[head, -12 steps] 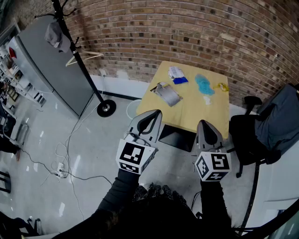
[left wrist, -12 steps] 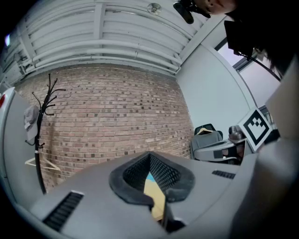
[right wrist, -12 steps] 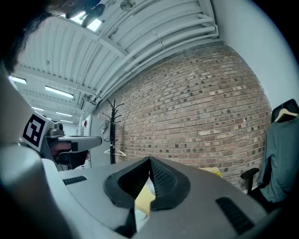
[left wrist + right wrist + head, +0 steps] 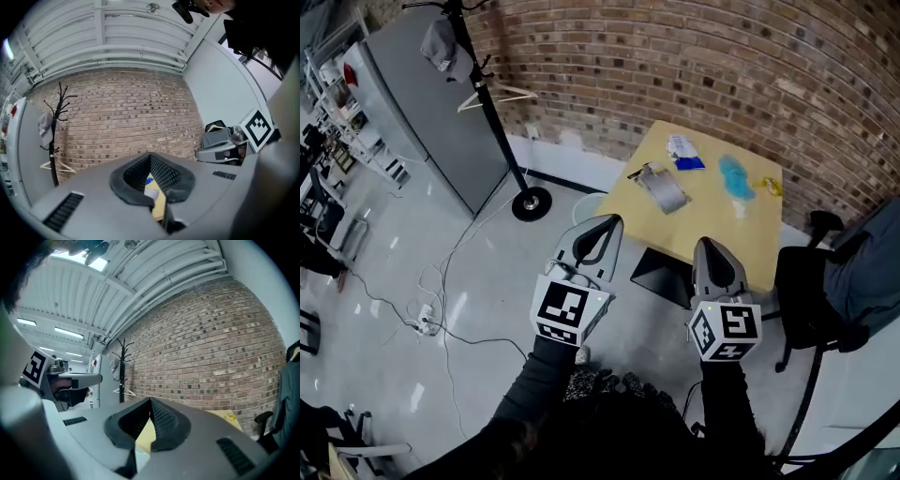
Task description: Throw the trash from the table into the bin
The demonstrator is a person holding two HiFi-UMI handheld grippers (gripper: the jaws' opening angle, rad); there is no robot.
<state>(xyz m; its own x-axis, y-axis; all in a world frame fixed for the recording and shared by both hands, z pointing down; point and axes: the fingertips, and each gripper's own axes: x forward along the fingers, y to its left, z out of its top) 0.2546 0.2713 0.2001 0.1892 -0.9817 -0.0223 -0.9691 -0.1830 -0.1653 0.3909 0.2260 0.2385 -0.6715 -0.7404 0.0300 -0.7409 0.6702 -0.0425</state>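
On the pale yellow square table (image 4: 705, 225), well ahead of the closed, empty left gripper (image 4: 614, 223) and right gripper (image 4: 710, 244), crumpled silver foil trash (image 4: 659, 187) is left lying, and could be shoved off the edge if the jaws are not opened first.

Table (image 4: 705, 230) ahead, set against brick wall (image 4: 675, 66). On it, left to right: wrapper (image 4: 661, 188), packet (image 4: 682, 148) behind that, crumpled sheet (image 4: 733, 176), small scrap (image 4: 770, 186) nearest the wall. Coat stand (image 4: 492, 112) left of table; cabinet (image 4: 412, 127) further left. Chair (image 4: 820, 291) right of table. Left gripper (image 4: 615, 221) and right gripper (image 4: 711, 243) side by side, short of near edge.
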